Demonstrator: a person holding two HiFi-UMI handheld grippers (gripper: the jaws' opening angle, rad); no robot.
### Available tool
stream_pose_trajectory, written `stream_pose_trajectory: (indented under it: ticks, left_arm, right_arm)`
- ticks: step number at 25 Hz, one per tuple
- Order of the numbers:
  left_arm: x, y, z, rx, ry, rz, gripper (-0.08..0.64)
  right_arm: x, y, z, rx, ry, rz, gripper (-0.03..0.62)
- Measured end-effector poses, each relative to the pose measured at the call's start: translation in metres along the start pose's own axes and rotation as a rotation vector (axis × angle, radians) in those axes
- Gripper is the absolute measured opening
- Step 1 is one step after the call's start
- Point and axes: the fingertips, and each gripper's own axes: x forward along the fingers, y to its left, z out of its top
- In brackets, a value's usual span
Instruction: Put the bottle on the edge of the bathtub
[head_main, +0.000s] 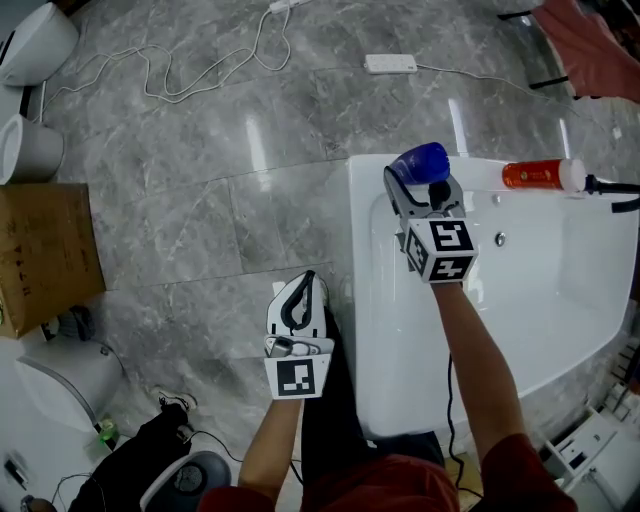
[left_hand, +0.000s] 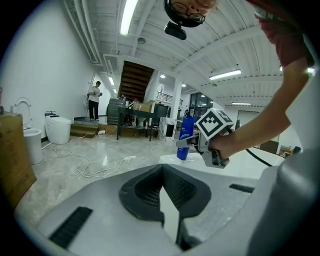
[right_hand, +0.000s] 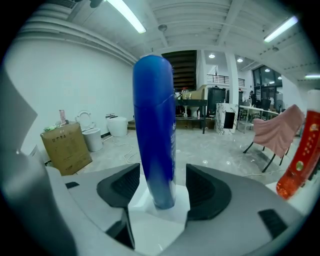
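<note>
A tall blue bottle stands upright on the far corner of the white bathtub's rim. My right gripper is right behind it. In the right gripper view the blue bottle rises between the two dark pads, with a small gap on each side, so the right gripper is open around it. My left gripper hangs over the floor beside the tub, shut and empty. The left gripper view shows its pads meeting, with the bottle far ahead.
A red bottle lies on the tub's far rim to the right. On the grey marble floor are a cardboard box, a toilet, a power strip with loose cable, and a pink cloth.
</note>
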Motion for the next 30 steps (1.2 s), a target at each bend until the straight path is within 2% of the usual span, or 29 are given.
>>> stream_pose_trajectory:
  ticks: [6,13,21,25,28,30]
  left_arm:
    - [-0.012,-0.010,0.023,0.027,-0.012,-0.003,0.005]
    - [-0.041,-0.042,0.067,0.082,-0.058,-0.010,0.005]
    - [-0.096,-0.095,0.100,0.097,-0.082,-0.032,0.005]
    - [-0.128,-0.136,0.123,0.099,-0.084,-0.040,0.005]
    - [-0.145,-0.165,0.145,0.129,-0.099,-0.063,0.005]
    - [-0.153,-0.179,0.154,0.152,-0.103,-0.052,0.005]
  right_arm:
    - [-0.028,0.007,-0.022,0.001,0.071,-0.005,0.273]
    - [-0.102,0.027,-0.050,0.056,0.113,0.033,0.272]
    - [-0.220,0.035,-0.044,0.096,0.045,0.039,0.272]
    - [-0.289,0.022,-0.032,0.118,0.005,0.030,0.272]
    - [-0.337,0.007,-0.014,0.146,-0.022,0.024,0.272]
    - [-0.363,-0.005,-0.001,0.137,-0.055,0.014,0.272]
